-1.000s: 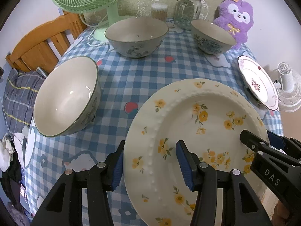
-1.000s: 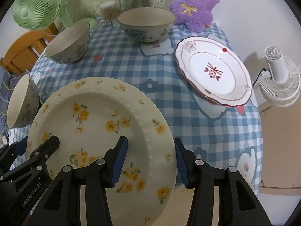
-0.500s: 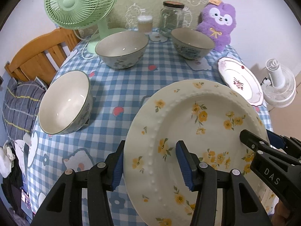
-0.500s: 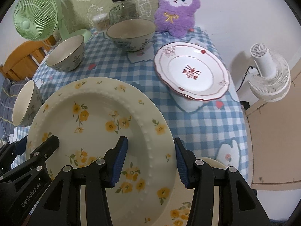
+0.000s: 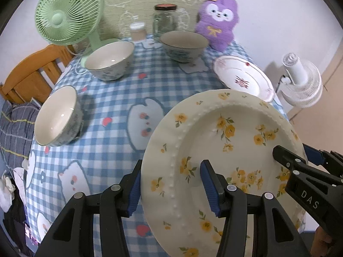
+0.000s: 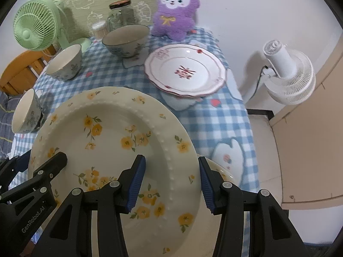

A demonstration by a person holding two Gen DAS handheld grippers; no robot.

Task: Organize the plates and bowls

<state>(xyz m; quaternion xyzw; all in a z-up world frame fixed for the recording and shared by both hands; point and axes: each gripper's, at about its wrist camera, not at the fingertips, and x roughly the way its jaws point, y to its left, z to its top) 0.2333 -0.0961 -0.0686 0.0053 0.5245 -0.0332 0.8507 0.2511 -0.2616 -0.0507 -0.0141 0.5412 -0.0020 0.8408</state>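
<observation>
A cream plate with yellow flowers hangs tilted above the near end of the blue checked table. My left gripper is shut on its left rim, one pad on top and one below. My right gripper is shut on the opposite rim and shows in the left wrist view as black fingers. Under the held plate's right edge, a second yellow-flower plate peeks out. A red-patterned white plate lies at the far right. Three floral bowls stand to the left and at the back.
A green fan, a glass jar, a small lidded pot and a purple plush line the table's far edge. A white fan stands on the floor at the right. A wooden chair is at the left.
Both grippers have drawn back and up with the yellow-flower plate between them, so the table looks smaller and farther. The second yellow-flower plate has come into view beneath it.
</observation>
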